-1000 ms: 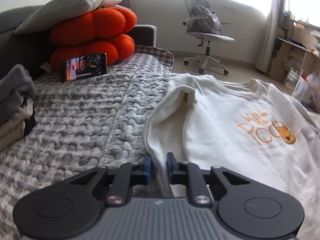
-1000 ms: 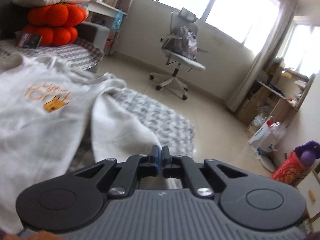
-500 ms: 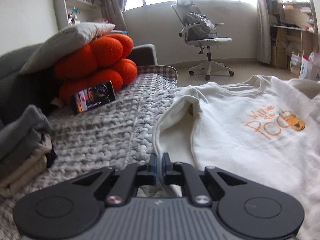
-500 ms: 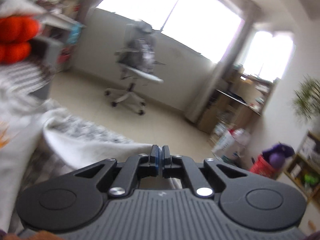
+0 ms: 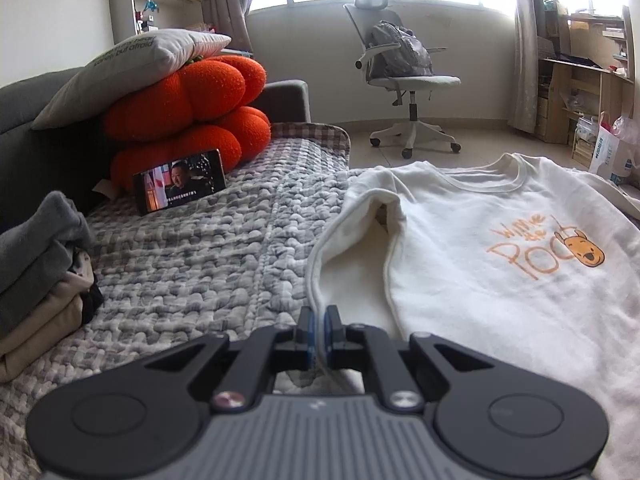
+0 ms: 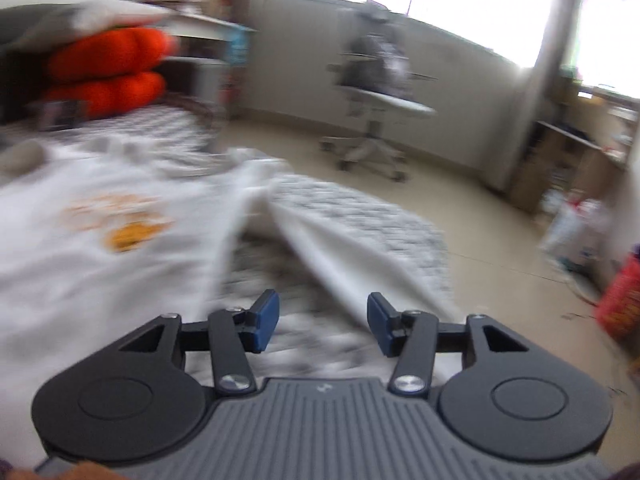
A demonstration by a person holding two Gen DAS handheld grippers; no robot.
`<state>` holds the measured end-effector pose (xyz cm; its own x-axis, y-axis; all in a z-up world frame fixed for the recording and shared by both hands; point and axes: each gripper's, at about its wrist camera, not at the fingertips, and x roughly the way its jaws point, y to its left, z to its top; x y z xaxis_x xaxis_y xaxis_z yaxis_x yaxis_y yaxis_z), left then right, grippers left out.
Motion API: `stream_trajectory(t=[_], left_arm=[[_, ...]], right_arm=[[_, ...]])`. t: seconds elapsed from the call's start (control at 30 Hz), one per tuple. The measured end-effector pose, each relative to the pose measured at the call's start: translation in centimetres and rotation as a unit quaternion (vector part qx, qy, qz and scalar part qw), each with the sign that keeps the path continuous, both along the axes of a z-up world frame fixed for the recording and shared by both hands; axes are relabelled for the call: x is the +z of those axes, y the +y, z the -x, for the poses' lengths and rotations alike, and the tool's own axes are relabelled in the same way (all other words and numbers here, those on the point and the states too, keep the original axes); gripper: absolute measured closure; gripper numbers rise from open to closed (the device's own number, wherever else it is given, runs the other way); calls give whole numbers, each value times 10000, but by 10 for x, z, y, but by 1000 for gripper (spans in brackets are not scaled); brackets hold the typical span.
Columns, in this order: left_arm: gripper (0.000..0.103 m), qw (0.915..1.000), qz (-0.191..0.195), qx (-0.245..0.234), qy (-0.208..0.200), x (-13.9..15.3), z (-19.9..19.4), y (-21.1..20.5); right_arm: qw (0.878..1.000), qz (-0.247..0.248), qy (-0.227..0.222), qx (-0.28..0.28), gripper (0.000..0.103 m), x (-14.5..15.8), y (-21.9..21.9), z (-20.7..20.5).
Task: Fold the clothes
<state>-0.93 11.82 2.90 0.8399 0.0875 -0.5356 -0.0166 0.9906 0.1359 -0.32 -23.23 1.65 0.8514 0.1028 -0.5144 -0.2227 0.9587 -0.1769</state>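
Left wrist view: cream sweatshirt (image 5: 500, 264) spread flat on grey quilted bed cover (image 5: 192, 256), neckline toward window end, long axis running from camera to far edge, orange print facing up. Left tongs (image 5: 319, 330) clenched on sleeve edge. Folded clothes stack (image 5: 38, 276) at left; phone (image 5: 180, 186) propped against orange cushions (image 5: 188, 116).

Right wrist view, blurred: right tongs (image 6: 323, 320) released, jaws just been opening, nothing gripped; sleeve (image 6: 352, 256) lies just ahead, stretching away diagonally.
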Motion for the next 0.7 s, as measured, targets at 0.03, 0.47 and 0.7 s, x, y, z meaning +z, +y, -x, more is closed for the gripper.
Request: stream_trajectory(t=[0.03,0.47,0.7], left_arm=[[98,10000,-12,0,-22,1,0,0],[99,9786,-1853,215,-864,28,19,-9],[94,9856,-1575,327,-513,14,16,-9]], right_arm=[[9998,-83,40,189,44,1,7,6],[9908,129,195,1332,33,-21,82,46],[9938,-99,297,1070,23,-27,75,42]])
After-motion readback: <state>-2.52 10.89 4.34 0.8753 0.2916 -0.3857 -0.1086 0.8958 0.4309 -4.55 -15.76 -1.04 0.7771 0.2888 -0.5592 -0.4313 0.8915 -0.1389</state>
